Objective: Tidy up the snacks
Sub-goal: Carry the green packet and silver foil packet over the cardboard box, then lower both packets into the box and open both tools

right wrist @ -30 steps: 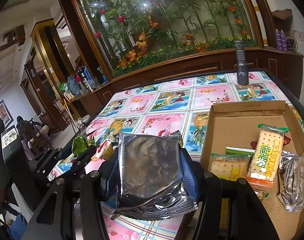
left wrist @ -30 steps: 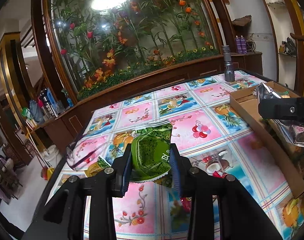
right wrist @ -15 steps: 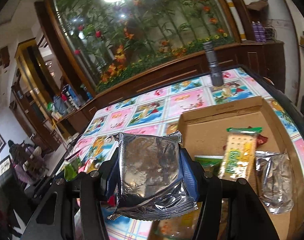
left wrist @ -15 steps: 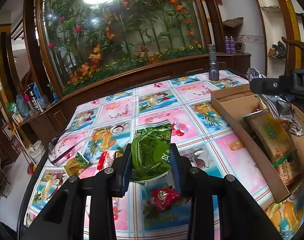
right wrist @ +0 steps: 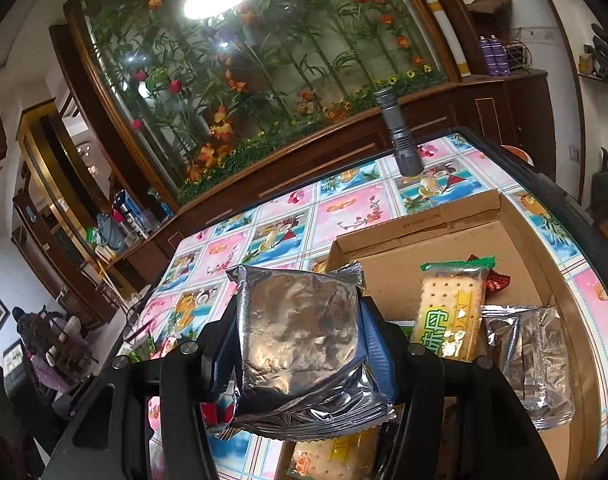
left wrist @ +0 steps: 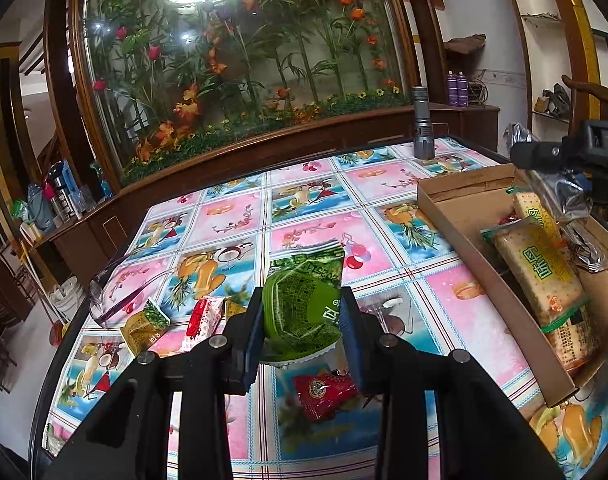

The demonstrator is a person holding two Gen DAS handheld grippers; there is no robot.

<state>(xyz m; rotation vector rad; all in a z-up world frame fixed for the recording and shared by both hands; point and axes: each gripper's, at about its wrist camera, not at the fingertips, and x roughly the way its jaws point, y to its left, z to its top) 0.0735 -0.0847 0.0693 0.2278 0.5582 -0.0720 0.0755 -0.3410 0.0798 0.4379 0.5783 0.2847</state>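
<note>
Green foil crinkles between our left gripper's (left wrist: pixel 302 320) pads, so the left tongs are clenched on the green packet (left wrist: pixel 304 300), lifted clear above the table (left wrist: pixel 232 216) with its bright fruit-print cloth. Under it, loose on the cloth, lies a red packet (left wrist: pixel 324 392), and off to the left a red-and-white packet (left wrist: pixel 202 322) and a yellow-green packet (left wrist: pixel 144 326) sit beside a pair of clear glasses (left wrist: pixel 116 292). Over on our right side, the right gripper (right wrist: pixel 300 340) is clamped on a silver packet (right wrist: pixel 300 332), pads pressing both its sides, and it hangs over the near left corner of the cardboard box (right wrist: pixel 420 220). Inside that box we have a cracker packet (right wrist: pixel 450 316) with a green top seam, a second silver packet (right wrist: pixel 528 364) to its right near the box wall, a bit of red wrapper (right wrist: pixel 496 280) peeking behind, and another cracker packet (right wrist: pixel 336 456) below our jaws. A grey flashlight (right wrist: pixel 398 136) stands upright at the far edge of the table, beyond the box
</note>
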